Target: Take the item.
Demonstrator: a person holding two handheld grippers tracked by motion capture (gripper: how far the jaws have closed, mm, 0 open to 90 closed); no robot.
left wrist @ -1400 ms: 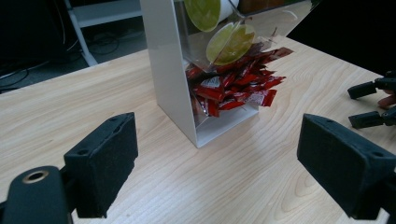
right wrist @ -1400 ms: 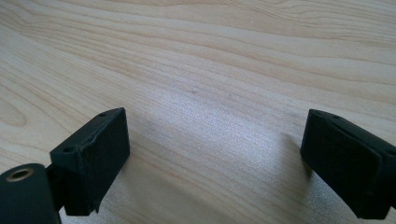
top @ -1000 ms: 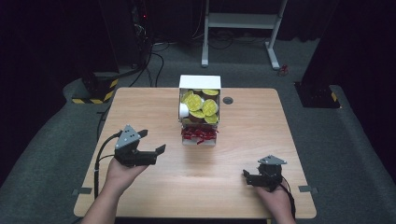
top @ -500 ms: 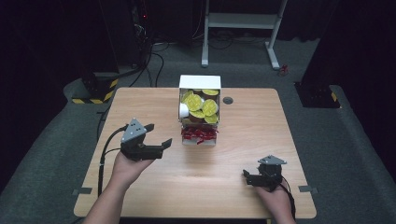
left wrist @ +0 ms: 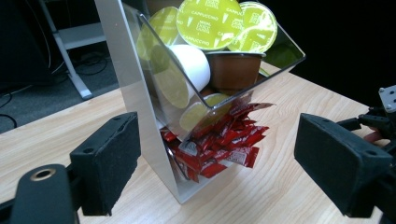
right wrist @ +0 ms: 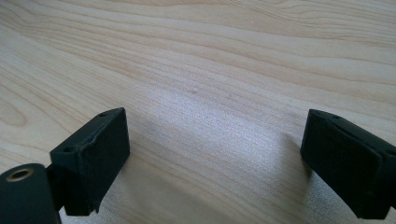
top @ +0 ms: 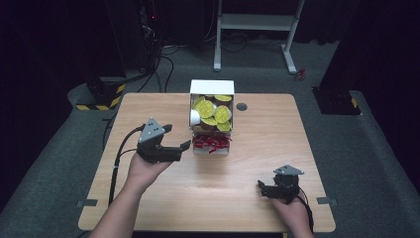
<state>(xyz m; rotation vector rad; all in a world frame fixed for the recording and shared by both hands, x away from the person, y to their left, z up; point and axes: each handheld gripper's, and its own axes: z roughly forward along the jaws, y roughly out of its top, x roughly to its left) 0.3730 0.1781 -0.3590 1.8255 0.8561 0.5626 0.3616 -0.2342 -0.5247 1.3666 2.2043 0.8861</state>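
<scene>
A clear-fronted white dispenser (top: 212, 89) (left wrist: 133, 93) stands at the back middle of the wooden table (top: 267, 129). Its upper bin holds several green-lidded coffee capsules (top: 214, 113) (left wrist: 210, 21); its lower tray holds red sachets (top: 211, 143) (left wrist: 219, 147). My left gripper (top: 174, 138) (left wrist: 219, 163) is open, raised a little left of the dispenser and pointing at its lower tray, with nothing between its jaws. The right gripper (top: 263, 189) (right wrist: 215, 158) rests open near the front right of the table, over bare wood.
A small dark round grommet (top: 241, 106) sits in the table right of the dispenser. Behind the table stand a white desk frame (top: 257, 22) and cables on grey carpet. A black-and-yellow striped base (top: 101, 96) lies at the back left.
My left gripper has moved right and slightly forward, closer to the dispenser. The right gripper has stayed where it was.
</scene>
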